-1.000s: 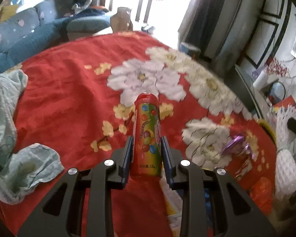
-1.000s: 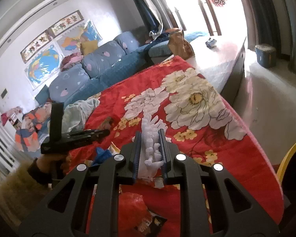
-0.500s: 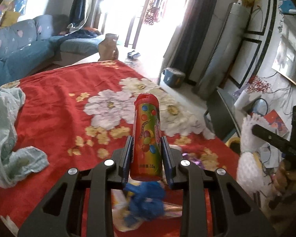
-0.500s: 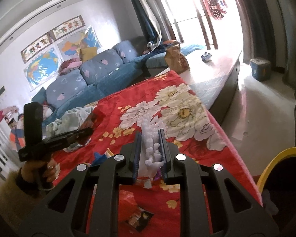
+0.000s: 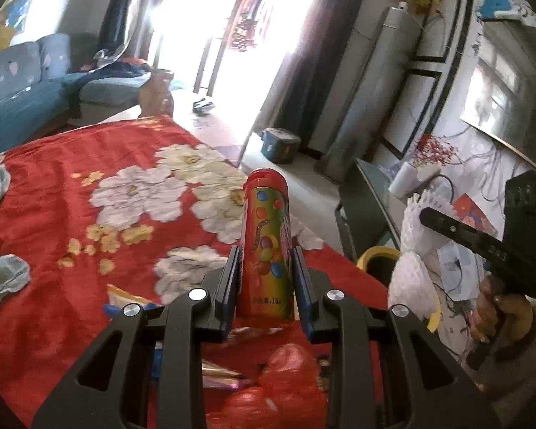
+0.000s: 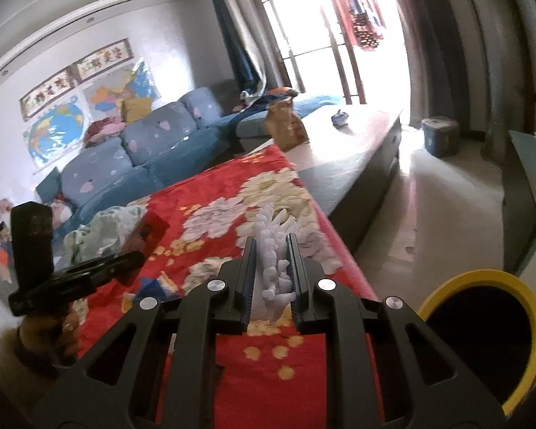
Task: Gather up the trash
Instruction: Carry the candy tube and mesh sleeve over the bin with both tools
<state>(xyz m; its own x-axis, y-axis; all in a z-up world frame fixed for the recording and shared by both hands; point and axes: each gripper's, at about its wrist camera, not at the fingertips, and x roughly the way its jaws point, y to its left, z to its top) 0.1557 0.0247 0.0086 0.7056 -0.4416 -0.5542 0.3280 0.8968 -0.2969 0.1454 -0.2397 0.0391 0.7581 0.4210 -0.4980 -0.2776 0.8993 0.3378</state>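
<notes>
My left gripper (image 5: 266, 261) is shut on a red candy tube (image 5: 266, 236) printed with coloured sweets, held upright above the red flowered blanket (image 5: 53, 250). My right gripper (image 6: 272, 250) is shut on a piece of white foam netting (image 6: 273, 246), also seen in the left wrist view as white foam netting (image 5: 411, 250) beside a hand on the other gripper's handle. A yellow-rimmed bin (image 6: 482, 325) stands at the lower right of the right wrist view, off the blanket's edge. In the left wrist view the bin's rim (image 5: 378, 252) shows behind the netting.
A red plastic bag (image 5: 282, 386) and shiny wrappers (image 5: 221, 375) lie on the blanket under my left gripper. A pale green cloth (image 6: 103, 232) lies at the blanket's far side. A blue sofa (image 6: 143, 157) stands behind it. A dark low cabinet (image 5: 368, 211) is right of the blanket.
Both grippers have risen and swung to the right with their loads. The yellow bin has come into the right wrist view, and the right gripper and its netting now show in the left wrist view.
</notes>
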